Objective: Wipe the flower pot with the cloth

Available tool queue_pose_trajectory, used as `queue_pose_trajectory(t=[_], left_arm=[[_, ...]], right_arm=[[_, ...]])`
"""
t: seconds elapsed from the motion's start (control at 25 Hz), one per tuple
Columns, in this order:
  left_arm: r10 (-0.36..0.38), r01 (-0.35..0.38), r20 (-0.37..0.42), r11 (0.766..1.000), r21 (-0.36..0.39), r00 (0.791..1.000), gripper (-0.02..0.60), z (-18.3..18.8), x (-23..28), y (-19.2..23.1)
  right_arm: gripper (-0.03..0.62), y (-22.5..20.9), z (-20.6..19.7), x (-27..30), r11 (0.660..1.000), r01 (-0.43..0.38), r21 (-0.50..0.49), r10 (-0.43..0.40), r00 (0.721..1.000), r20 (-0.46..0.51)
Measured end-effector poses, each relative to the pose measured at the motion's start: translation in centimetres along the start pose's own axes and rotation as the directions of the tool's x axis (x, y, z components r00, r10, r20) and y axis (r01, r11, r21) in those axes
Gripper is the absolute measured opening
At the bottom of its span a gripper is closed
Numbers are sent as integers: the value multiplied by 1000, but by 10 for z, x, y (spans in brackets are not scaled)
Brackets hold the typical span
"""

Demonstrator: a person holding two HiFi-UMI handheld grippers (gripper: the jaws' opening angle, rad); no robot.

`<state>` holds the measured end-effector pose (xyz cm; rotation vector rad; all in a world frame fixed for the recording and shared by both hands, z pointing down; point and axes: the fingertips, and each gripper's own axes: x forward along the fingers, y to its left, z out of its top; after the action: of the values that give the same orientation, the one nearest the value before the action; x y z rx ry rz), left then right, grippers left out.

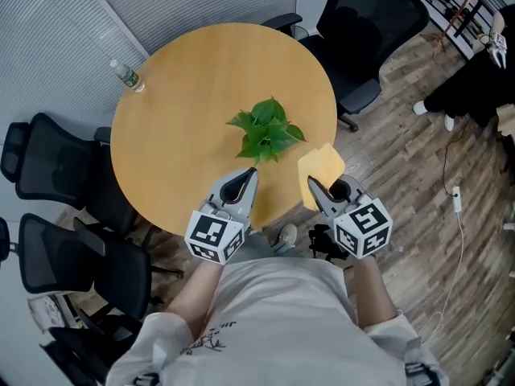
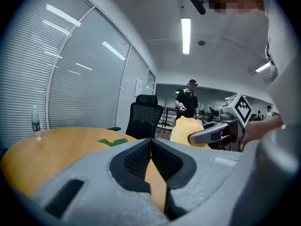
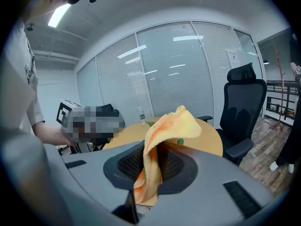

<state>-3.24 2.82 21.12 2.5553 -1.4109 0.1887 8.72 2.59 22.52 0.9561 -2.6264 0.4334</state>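
A leafy green plant (image 1: 265, 131) stands near the front of the round wooden table (image 1: 177, 95); its leaves hide the flower pot from above. My left gripper (image 1: 251, 172) is shut and empty, its tips just short of the plant on the near side. In the left gripper view its jaws (image 2: 151, 141) meet, with the leaves (image 2: 113, 141) ahead on the table. My right gripper (image 1: 311, 182) is shut on a yellow cloth (image 1: 320, 166) at the table's front right edge. In the right gripper view the cloth (image 3: 162, 140) rises folded from between the pads.
A water bottle (image 1: 126, 75) stands at the table's far left edge. Black office chairs (image 1: 48, 163) crowd the left side, and another chair (image 1: 354, 30) sits behind the table. A person in black (image 2: 188, 102) stands far off across the room.
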Motion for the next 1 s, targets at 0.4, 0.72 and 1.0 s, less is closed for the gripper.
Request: queue_pose_trajectory(t=[0.4,0.72,1.0], left_arm=[[-26,26,-25,1000,9,999,11,-1,10,33],[-7,7,-53,1000,3,999,11,-19,18,76],[18,-18,-61,1000,0,998,11,-37,34,111]], right_arm=[[57,-14,2,23,998,53,21,-53,998,-25],[57,-39,-9,42,993,113,31,-111,992,-60],[57,-65,-28,60,990,139,31,-135,985,-106]])
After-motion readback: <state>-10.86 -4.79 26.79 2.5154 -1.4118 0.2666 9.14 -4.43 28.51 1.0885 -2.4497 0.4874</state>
